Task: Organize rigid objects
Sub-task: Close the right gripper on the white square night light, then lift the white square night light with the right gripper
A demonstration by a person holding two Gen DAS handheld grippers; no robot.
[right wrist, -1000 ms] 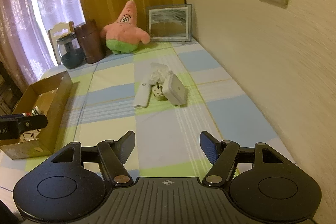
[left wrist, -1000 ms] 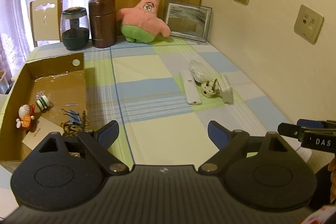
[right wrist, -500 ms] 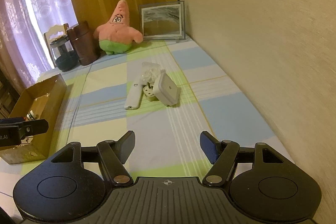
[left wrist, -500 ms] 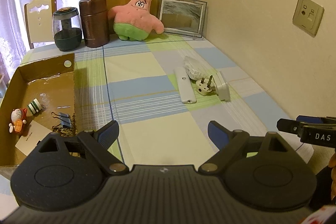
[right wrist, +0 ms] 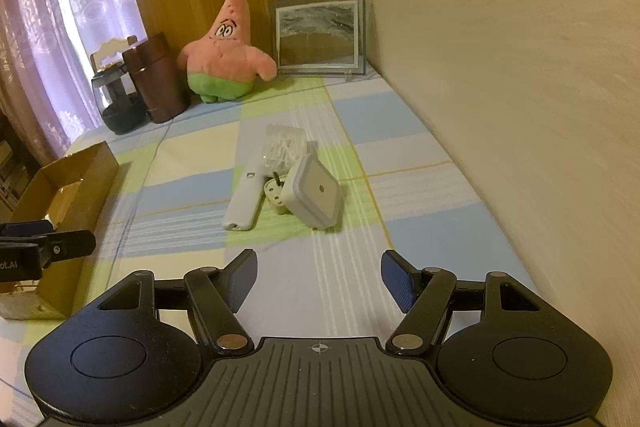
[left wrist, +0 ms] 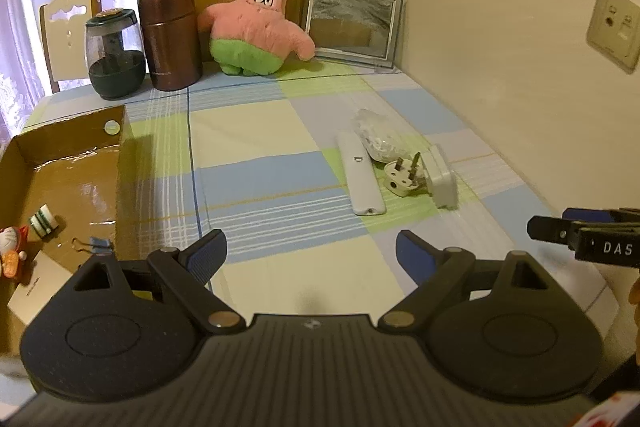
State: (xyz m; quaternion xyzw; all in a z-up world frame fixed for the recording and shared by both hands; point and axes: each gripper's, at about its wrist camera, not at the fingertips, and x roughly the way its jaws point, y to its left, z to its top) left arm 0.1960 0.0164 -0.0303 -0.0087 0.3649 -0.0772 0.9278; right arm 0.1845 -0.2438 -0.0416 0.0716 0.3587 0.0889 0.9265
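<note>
Ahead of the left tool (left wrist: 311, 251), whose blue pads stand wide apart with nothing between them, the checked desk (left wrist: 260, 131) stretches to the wall. Ahead and to its right lie a white remote (left wrist: 360, 179), a white plug (left wrist: 402, 179) touching a white adapter (left wrist: 440, 179), and a clear bag (left wrist: 374, 135) just behind them. To its left sits a cardboard box (left wrist: 72, 163) holding a small figurine (left wrist: 10, 247), a binder clip (left wrist: 94, 245) and a striped roll (left wrist: 43, 221). The right tool's finger pokes in from the far right.

Straight ahead of the right tool (right wrist: 319, 281), also released and empty, the remote (right wrist: 246, 197), plug (right wrist: 276, 199), adapter (right wrist: 316, 197) and bag (right wrist: 284, 147) cluster together. The box (right wrist: 68, 195) stands well to its left. Far beyond, a pink starfish plush (right wrist: 224, 55), a brown canister (right wrist: 154, 79), a dark jar (right wrist: 116, 99) and a framed picture (right wrist: 318, 35) line the desk's far edge.
</note>
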